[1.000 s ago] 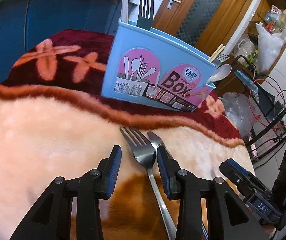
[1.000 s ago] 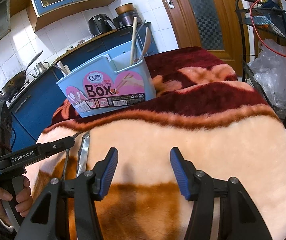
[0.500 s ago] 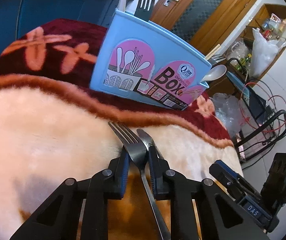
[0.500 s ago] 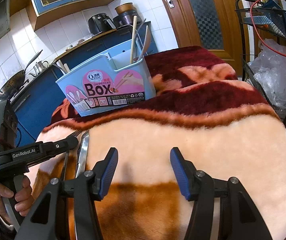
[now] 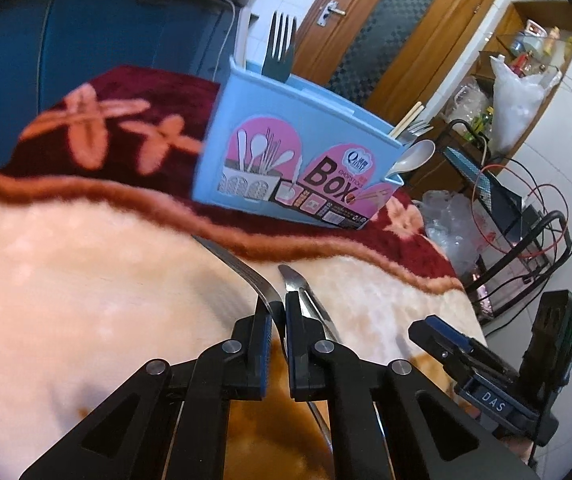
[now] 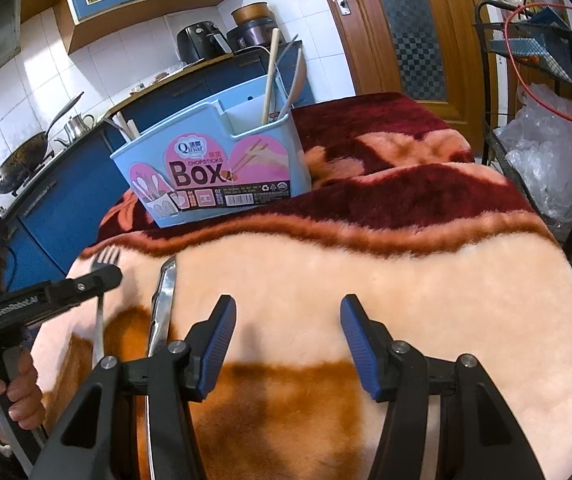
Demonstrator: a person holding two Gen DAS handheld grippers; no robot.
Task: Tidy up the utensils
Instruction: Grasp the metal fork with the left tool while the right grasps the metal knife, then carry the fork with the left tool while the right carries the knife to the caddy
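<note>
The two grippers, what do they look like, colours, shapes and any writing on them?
Both are black plastic with angular linkage arms and silver pivot rivets. The right gripper has ribbed blue pads lining its jaws, and the left gripper has the same blue lining. Seen from the side, the left one's body reads "GenRobot.AI" in white; the right one's carries a "DAS" label and a small green light.

My left hand-held gripper (image 5: 278,312): jaws just closed, clamping a steel fork's neck. My right hand-held gripper (image 6: 287,322): jaws apart, empty, pointing downward.
</note>
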